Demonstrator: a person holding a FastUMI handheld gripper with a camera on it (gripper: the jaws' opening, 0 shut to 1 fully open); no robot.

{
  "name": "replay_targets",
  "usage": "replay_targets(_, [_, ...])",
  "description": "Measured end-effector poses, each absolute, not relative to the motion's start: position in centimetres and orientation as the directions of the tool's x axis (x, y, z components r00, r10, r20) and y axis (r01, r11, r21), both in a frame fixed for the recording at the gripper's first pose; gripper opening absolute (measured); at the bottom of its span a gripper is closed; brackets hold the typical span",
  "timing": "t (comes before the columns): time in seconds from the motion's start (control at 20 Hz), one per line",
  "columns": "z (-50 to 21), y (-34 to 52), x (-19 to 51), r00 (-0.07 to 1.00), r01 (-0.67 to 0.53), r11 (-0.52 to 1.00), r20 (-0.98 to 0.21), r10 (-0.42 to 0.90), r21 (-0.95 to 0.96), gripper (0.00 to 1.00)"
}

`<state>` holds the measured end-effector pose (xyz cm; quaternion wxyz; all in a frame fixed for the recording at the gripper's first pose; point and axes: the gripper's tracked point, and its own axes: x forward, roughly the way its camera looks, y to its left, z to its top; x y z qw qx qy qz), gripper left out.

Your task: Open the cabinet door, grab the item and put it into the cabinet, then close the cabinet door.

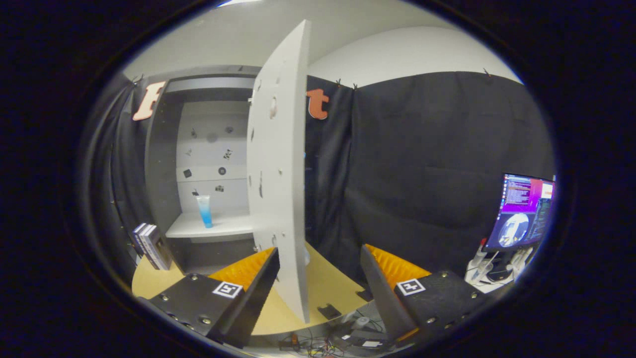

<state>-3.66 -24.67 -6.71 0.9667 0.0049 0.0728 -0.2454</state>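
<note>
My gripper point(318, 278) sits nearest, its two fingers spread wide with nothing pressed between them; the free edge of the cabinet door point(278, 164) stands in the gap, close against the left finger, though I cannot tell whether it touches. From there, the door swings wide open toward me, rising to 12 o'clock. Beyond it, at 10 o'clock, the cabinet point(161, 164) shows its open inside, and the item, a blue-and-white tube point(204, 211), stands upright on the lower shelf point(223, 226). At 8 o'clock a few books point(151, 246) lean beside the cabinet on the wooden table point(330, 286). At 3 o'clock a monitor point(524, 211) glows, well apart. I judge the opening and the placing done; what is left is to push the door shut.
</note>
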Motion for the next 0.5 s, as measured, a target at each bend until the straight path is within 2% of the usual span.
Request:
replay_targets(0.2, [-7.7,-28.3,-1.5,0.870,0.470,0.882,-0.166,-0.464,-0.003,0.97])
replay_targets(0.5, [-10.2,-29.0,1.7,0.892,0.410,0.912,-0.201,-0.405,-0.021,0.96])
